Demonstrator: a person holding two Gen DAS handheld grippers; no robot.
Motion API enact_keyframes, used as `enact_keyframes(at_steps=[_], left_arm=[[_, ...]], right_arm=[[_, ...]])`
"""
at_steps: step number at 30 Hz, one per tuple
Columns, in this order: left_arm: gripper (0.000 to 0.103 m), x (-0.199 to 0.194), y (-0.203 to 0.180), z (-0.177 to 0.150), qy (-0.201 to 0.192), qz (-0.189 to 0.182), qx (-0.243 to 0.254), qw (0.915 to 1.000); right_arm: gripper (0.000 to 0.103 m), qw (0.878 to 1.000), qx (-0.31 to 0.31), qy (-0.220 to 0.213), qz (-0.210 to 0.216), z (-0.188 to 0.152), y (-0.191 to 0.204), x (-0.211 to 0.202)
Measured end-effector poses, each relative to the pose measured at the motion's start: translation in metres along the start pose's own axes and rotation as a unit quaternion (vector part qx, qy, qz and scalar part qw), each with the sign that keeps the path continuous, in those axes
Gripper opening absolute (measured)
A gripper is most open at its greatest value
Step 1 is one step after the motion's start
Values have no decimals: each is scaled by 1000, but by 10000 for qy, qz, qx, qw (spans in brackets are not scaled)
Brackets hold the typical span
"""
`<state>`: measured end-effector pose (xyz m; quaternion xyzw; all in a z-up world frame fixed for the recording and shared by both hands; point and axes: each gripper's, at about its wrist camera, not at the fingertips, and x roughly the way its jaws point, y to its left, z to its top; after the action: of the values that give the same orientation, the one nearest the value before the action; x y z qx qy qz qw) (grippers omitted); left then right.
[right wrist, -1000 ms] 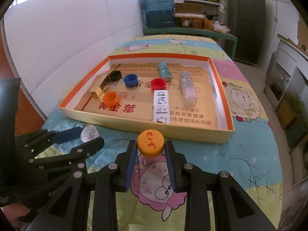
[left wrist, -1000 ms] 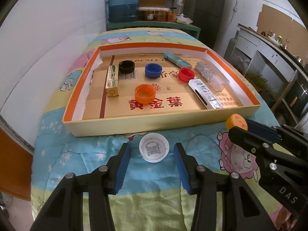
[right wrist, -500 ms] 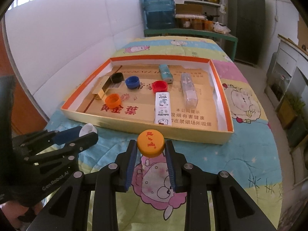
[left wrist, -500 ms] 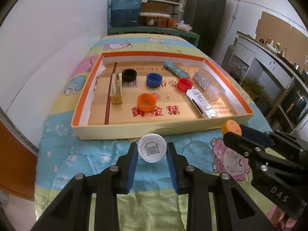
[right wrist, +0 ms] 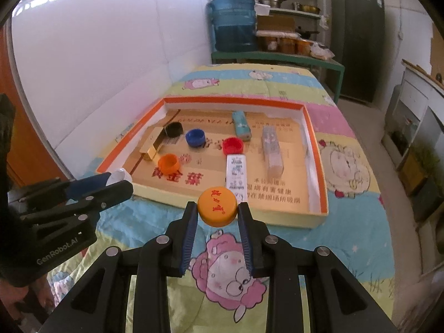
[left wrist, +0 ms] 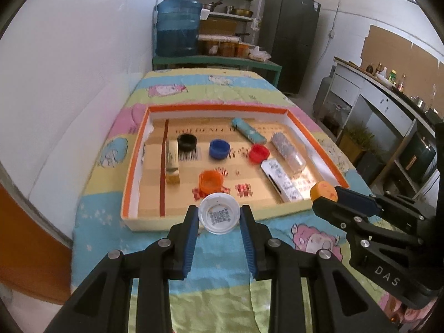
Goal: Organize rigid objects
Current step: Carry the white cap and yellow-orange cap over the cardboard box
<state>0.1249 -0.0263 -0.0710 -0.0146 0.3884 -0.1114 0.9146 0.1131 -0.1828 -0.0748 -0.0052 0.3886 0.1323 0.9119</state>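
While both sets of jaws are closed on bottle caps, each cap sits pinched across its rim between the blue ribbed pads: the round white plastic cap (left wrist: 219, 213) in the left gripper (left wrist: 219, 223), the round orange plastic cap (right wrist: 217, 206) in the right gripper (right wrist: 217, 216). Both look light, stiff and smooth-sided (likely to slip if squeezed off-centre). Ahead of the jaws lies the shallow orange-rimmed cardboard tray (left wrist: 133, 163), holding more caps.
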Motion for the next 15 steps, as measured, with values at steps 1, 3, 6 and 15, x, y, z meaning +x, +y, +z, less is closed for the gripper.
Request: enact_keyframes(at_steps=[1, 3, 6, 15], left_arm=[[31, -1, 0, 3, -20, -16, -11, 10000], [31, -2, 1, 10, -48, -78, -52, 9999], [31, -1, 1, 22, -73, -103, -37, 9999], [31, 19, -2, 65, 8, -183, 64, 9998]], right_arm=[[30, 10000, -11, -39, -1, 4, -1, -1], [30, 10000, -7, -60, 27, 9, -2, -1], [30, 9999, -25, -79, 92, 19, -6, 0], [30, 9996, -242, -88, 85, 55, -26, 8]])
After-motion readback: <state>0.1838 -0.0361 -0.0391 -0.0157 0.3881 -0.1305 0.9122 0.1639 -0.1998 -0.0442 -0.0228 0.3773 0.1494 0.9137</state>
